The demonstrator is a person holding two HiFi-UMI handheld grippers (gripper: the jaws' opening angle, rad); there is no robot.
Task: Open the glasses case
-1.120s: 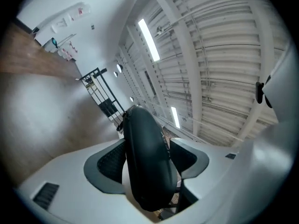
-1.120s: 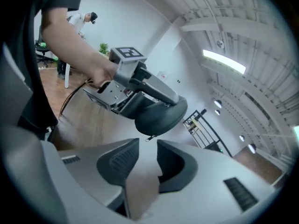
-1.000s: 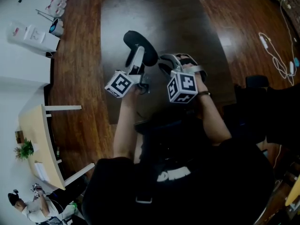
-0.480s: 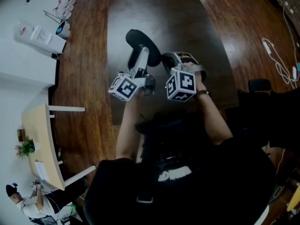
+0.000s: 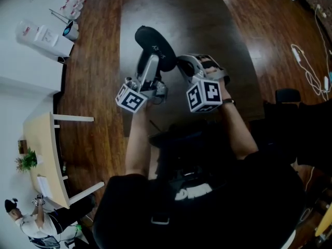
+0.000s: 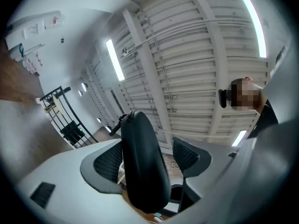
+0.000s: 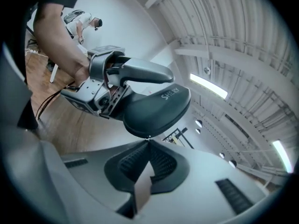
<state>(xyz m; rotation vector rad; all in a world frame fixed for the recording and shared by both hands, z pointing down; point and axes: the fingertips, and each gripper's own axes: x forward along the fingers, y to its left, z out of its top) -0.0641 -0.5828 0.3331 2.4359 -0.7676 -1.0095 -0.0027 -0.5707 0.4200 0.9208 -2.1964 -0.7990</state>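
Observation:
A black zipped glasses case [image 5: 154,46] hangs above the dark table [image 5: 207,19], between my two grippers. In the left gripper view the case [image 6: 142,171] stands on end between the jaws of my left gripper [image 6: 147,146]. It leans on the left pad [image 6: 110,164], and a sliver of gap shows at the right pad [image 6: 187,155]. These jaws have just been opening with the case between them. My right gripper [image 7: 148,141] is shut, its tips pinching the small zipper pull at the edge of the case [image 7: 156,108]. From the head, the left gripper [image 5: 152,56] and right gripper [image 5: 185,69] sit side by side.
Wooden floor [image 5: 93,61] surrounds the table. A white counter with boxes [image 5: 44,38] stands at the upper left and a light wooden desk [image 5: 44,154] at the lower left, with a person [image 5: 31,224] beyond it. Cables [image 5: 306,61] lie on the floor at the right.
Both grippers and the case have risen and moved further from my body. The left gripper has tipped upward and the case now shows larger in the head view.

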